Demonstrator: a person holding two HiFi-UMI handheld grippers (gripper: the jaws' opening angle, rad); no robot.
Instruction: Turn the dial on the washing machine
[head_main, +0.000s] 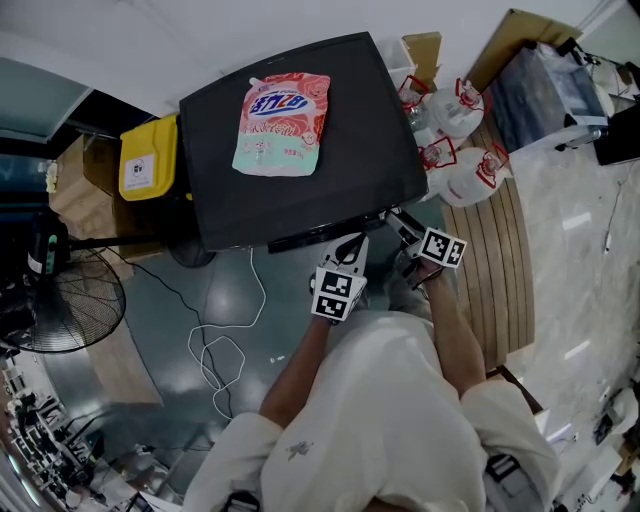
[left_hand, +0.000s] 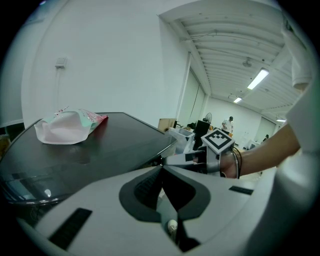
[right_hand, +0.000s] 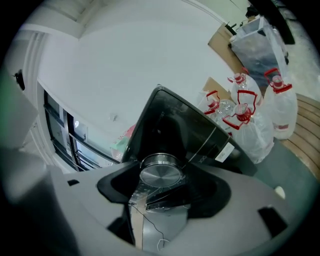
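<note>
At the washing machine (head_main: 370, 150) front, right gripper (head_main: 398, 228) clasping the dial (right_hand: 160, 174), left gripper (left_hand: 161, 170) closed beside it.

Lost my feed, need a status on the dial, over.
Left claw shut, empty. Right claw clamped on the dial. Detergent pouch on the lid, well clear.

The washing machine (head_main: 300, 190) has a smooth, glossy black top that gives reflections. Its dial (right_hand: 160, 174) is shiny brushed metal. The detergent pouch (head_main: 283, 125) is soft glossy plastic. The left gripper (left_hand: 161, 169) is matt grey plastic with dark ribbed pads. The slatted platform (head_main: 505, 270) is wood, and the floor (head_main: 160, 320) looks polished.
</note>
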